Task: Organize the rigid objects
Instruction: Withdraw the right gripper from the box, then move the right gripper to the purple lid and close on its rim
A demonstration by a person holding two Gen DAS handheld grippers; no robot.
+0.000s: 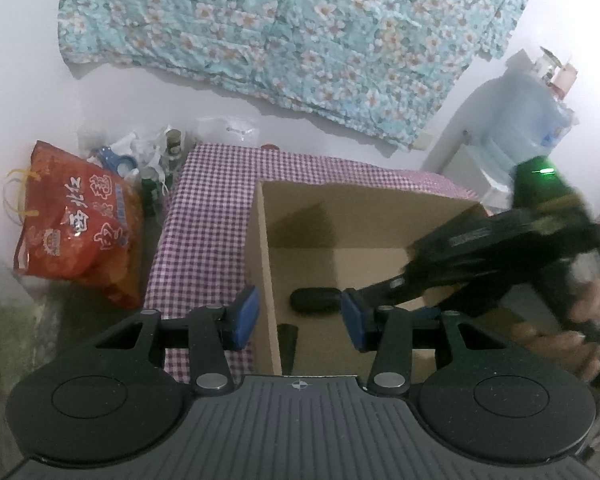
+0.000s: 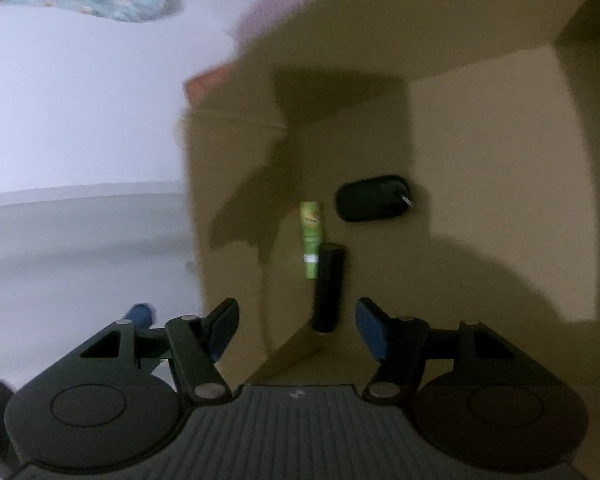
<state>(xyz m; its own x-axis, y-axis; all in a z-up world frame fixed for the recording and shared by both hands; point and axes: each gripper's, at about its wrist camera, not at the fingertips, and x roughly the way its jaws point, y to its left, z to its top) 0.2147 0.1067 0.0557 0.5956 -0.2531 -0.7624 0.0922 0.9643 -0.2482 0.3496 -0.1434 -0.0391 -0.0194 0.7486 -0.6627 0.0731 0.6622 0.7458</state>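
The cardboard box [image 1: 332, 220], matte and square-cornered on the gingham tablecloth [image 1: 208, 216], already holds a black oval pouch [image 2: 374, 204], a green tube [image 2: 311, 236] and a black bar [image 2: 328, 288]. A placing step looks just finished. The right gripper [image 2: 296, 328] hangs above them, jaws apart and empty. The left gripper [image 1: 300, 320] straddles the box wall, part-open, pads not pressing. Next calls for fetching another hard item.

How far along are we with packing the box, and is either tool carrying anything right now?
Three things already lie on the floor of the cardboard box: a black oval case, a green tube and a black bar. The right tool is open and empty above them. The left tool straddles the box's left wall, apparently steadying it. No loose items show on the checkered cloth, so what remains is unclear.
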